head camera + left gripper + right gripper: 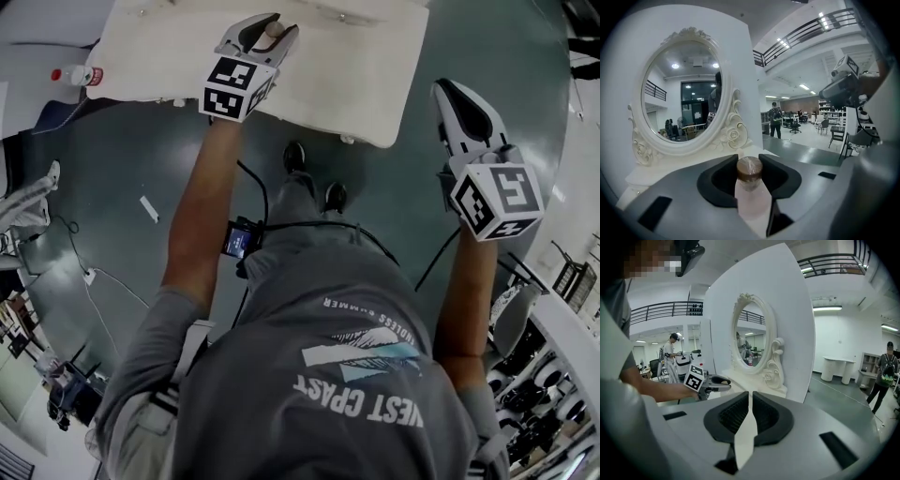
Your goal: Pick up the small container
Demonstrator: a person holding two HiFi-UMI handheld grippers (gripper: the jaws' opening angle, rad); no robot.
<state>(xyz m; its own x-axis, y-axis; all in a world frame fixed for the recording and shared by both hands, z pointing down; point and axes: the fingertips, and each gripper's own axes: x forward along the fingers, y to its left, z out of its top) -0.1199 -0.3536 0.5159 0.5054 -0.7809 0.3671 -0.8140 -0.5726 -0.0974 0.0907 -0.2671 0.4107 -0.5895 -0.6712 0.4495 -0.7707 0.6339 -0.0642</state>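
The small container [749, 174], a pale pinkish bottle with a brown cap, stands upright between the jaws of my left gripper [749, 165], which is shut on it. In the head view that gripper [265, 34] is over the front of the white vanity table [361, 80], with the container's cap [274, 29] showing between its fingers. My right gripper [450, 97] hovers over the floor beside the table's right corner, jaws shut with nothing in them [750, 405]. The right gripper view also shows the left gripper [718, 380] at the table.
An ornate white oval mirror [684, 93] stands on the table just behind the container, also in the right gripper view [752, 341]. A red-capped bottle [80, 75] lies by the table's left end. Cables [112, 281] trail on the dark floor. People stand far off.
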